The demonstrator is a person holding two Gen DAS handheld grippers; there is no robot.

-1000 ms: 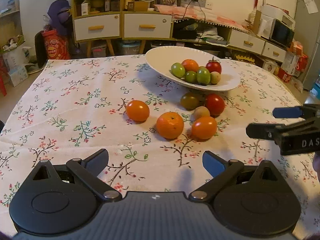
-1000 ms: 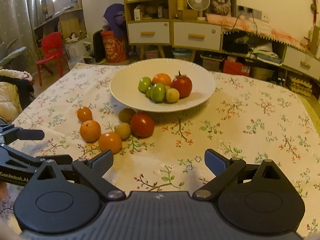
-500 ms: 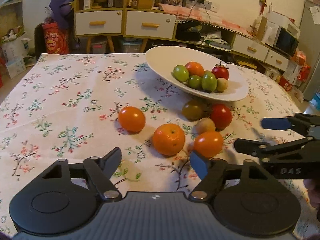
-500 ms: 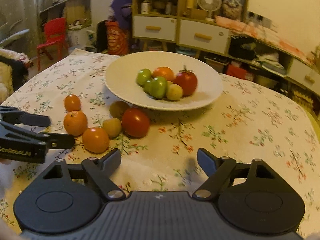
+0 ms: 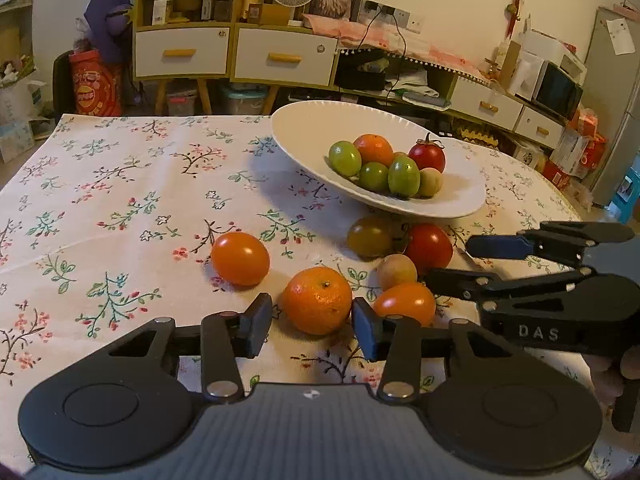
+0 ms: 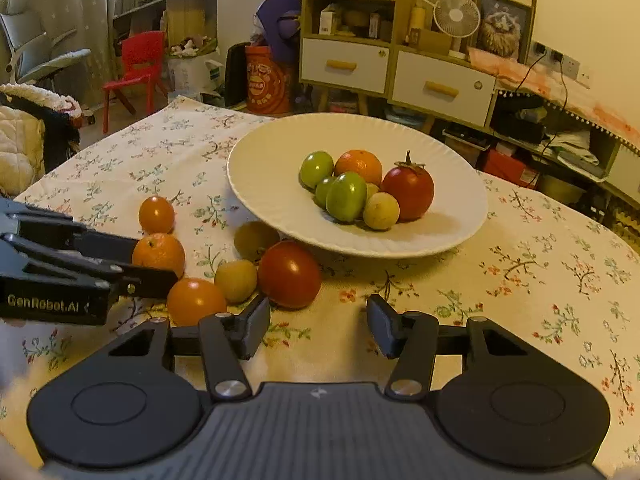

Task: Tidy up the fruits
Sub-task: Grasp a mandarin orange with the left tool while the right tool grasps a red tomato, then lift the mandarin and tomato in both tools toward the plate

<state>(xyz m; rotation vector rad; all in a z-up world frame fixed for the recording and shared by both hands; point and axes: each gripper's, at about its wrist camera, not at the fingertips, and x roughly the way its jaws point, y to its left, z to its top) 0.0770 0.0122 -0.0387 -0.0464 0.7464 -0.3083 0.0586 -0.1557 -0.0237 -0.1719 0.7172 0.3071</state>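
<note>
Step in hand: pickup approach on the loose fruit in front of the white plate [image 5: 460, 200]. The left gripper [image 5: 312, 320] is spread wide, one pad on each side of the mandarin [image 5: 317, 300], which sits on the floral tablecloth [image 5: 100, 200]; whether a pad already touches the peel cannot be confirmed from this angle. The right gripper [image 6: 316, 328] is also wide and holds nothing, its left finger just beside the large red tomato [image 6: 289, 274].

Next move, as judged: close the left fingers on the mandarin's widest girth, lift, and carry it to the plate.

Materials: the mandarin peel is dimpled and matte with a stem dot. The orange tomato [image 5: 405, 302] just right of it is smooth, glossy and oval, so it may roll if nudged. The plate is shallow, with a finely ridged rim.
</note>
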